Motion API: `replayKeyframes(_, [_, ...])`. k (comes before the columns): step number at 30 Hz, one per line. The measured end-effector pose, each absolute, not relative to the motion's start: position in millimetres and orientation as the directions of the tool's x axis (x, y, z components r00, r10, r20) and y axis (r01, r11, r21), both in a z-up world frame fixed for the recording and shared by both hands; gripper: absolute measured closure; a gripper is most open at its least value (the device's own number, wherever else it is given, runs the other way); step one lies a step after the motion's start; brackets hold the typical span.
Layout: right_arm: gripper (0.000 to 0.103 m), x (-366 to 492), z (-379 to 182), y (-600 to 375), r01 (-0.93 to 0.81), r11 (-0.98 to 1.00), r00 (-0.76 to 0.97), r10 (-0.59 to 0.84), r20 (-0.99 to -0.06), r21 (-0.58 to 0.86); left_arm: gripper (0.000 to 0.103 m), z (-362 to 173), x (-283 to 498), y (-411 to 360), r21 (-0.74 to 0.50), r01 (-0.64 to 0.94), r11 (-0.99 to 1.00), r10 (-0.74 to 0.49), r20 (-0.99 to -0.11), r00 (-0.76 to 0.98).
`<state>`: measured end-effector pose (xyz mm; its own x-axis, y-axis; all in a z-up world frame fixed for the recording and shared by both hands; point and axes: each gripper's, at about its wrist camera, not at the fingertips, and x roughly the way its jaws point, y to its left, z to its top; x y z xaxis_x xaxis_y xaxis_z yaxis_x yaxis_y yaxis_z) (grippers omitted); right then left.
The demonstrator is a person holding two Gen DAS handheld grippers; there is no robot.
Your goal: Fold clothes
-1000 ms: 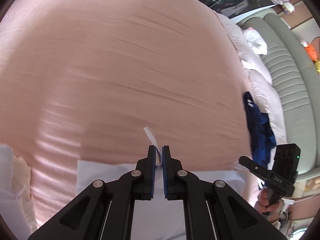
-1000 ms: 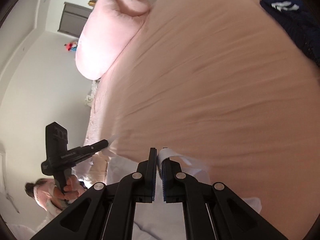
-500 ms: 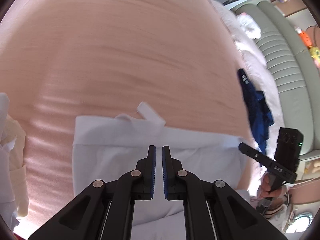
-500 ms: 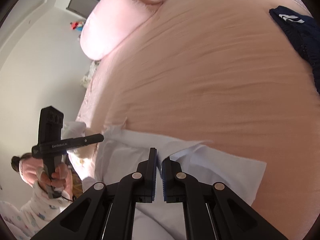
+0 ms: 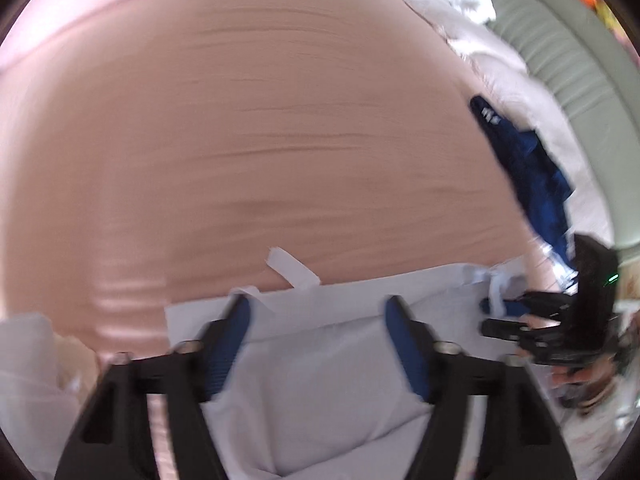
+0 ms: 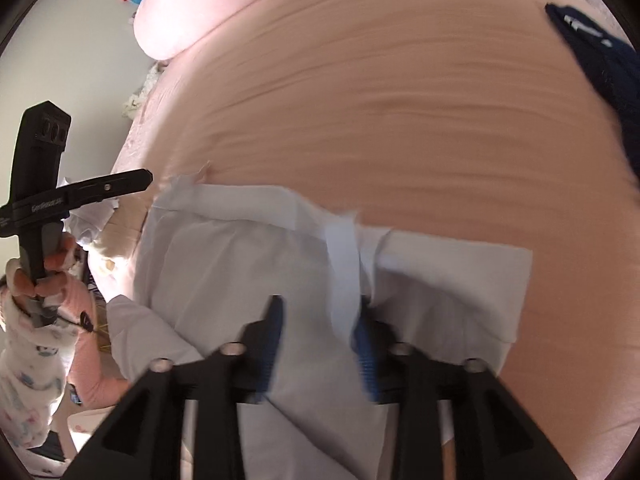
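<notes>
A white garment [image 5: 320,360] lies flat on the pink bed [image 5: 260,128], with a loose white strap [image 5: 292,268] at its far edge. My left gripper [image 5: 318,314] hovers over that edge. Its jaws are opening wide, and nothing is pinched between them. In the right wrist view the same garment [image 6: 240,264] spreads below my right gripper [image 6: 320,322]. Those jaws are also opening. A white strap [image 6: 344,272] runs down between them, close to the right pad, and neither pad presses it. Each gripper shows in the other's view: the right gripper [image 5: 520,316] and the left gripper [image 6: 100,188].
A navy garment [image 5: 528,168] lies at the bed's right side, before a grey-green padded headboard [image 5: 580,92]. More pale clothes [image 5: 36,368] are heaped at the left. A pink pillow [image 6: 180,12] sits at the far end. A person's hand [image 6: 40,268] and patterned sleeve are at the left.
Both grippers were shut on the white garment's edge and carried it onto the bed. Now both stand open and the garment lies spread out.
</notes>
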<state>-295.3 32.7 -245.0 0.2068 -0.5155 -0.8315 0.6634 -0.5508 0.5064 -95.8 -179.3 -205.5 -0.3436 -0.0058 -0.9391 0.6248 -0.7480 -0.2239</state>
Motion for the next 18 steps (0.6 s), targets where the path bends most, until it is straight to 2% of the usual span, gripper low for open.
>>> replayKeyframes(2, [0.057, -294, -243, 34, 0.669, -0.541, 0.217, -0.515, -0.83, 0.51, 0.033, -209, -101, -180, -0.226, 0.613, -0.757, 0.011, -0.942, -0.334])
replayKeyframes(7, [0.056, -283, -240, 35, 0.691, -0.534, 0.24, -0.466, -0.851, 0.487, 0.033, -219, -114, -184, -0.177, 0.603, -0.778, -0.007, -0.957, -0.289])
replayKeyframes(15, [0.056, -273, -220, 55, 0.674, -0.568, 0.216, -0.461, -0.861, 0.473, 0.033, -239, -115, -200, -0.229, 0.636, -0.737, 0.036, -0.953, -0.301])
replayKeyframes(18, [0.051, -273, -204, 51, 0.682, -0.581, 0.176, -0.459, -0.871, 0.444, 0.033, -247, -114, -204, -0.242, 0.646, -0.724, 0.045, -0.951, -0.305])
